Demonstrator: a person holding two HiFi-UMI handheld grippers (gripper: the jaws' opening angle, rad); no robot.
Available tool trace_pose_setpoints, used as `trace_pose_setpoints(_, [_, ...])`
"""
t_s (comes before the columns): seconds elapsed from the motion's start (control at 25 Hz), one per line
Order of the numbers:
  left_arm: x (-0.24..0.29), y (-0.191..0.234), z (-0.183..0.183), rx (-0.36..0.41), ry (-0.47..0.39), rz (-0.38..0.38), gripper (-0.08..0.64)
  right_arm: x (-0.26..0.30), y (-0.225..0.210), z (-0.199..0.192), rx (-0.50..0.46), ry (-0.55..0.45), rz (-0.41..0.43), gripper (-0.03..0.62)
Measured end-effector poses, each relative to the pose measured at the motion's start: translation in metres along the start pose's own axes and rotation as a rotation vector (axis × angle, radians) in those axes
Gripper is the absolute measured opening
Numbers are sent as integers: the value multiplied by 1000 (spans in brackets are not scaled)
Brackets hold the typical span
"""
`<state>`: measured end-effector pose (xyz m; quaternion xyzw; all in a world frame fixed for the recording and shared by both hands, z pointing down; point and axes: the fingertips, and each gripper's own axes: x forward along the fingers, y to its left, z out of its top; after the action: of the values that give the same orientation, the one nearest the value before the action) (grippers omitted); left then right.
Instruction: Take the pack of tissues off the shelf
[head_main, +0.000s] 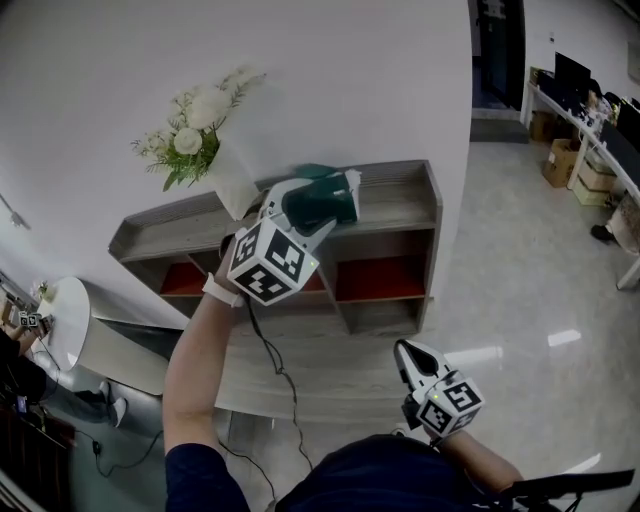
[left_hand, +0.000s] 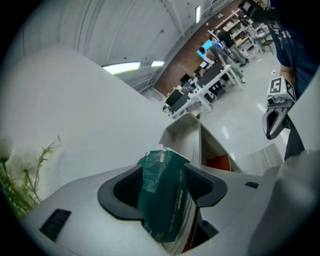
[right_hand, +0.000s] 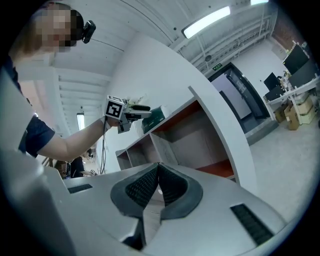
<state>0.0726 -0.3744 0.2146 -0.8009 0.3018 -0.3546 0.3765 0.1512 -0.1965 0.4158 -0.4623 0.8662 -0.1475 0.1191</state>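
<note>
A dark green pack of tissues (head_main: 318, 205) lies on top of the grey wooden shelf (head_main: 400, 195) against the white wall. My left gripper (head_main: 340, 200) reaches over the shelf top with the pack between its jaws. In the left gripper view the pack (left_hand: 165, 195) stands upright between the two dark pads, and a gap shows beside the left pad, so that left gripper (left_hand: 162, 182) is open around it. My right gripper (head_main: 408, 352) hangs low in front of the shelf, empty, and in its own view the right gripper (right_hand: 158, 172) has its pads meeting. From there the pack (right_hand: 154, 116) shows far off.
A white vase of white flowers (head_main: 205, 130) stands on the shelf top just left of the pack. Below are open compartments with red bottoms (head_main: 380, 278). A round white table (head_main: 65, 320) is at the left, and desks (head_main: 590, 130) stand at the far right.
</note>
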Motion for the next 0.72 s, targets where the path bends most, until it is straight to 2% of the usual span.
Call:
trace_pose_setpoints(0.16, [14, -9, -11, 51, 85, -90, 268, 0, 2, -1, 4, -1, 15, 14])
trace_pose_setpoints(0.32, [26, -19, -23, 45, 124, -185, 265, -1, 1, -6, 17, -4, 6, 14])
trace_pose_setpoints(0.44, [30, -15, -25, 37, 114, -181, 197, 1, -2, -10, 27, 0, 4, 14])
trace_pose_setpoints(0.56, [29, -16, -24, 36, 101, -178, 162, 1, -4, -15, 42, 5, 1, 14])
trace_pose_setpoints(0.72, [30, -20, -24, 78, 101, -149, 133, 1, -8, -19, 66, 4, -18, 14])
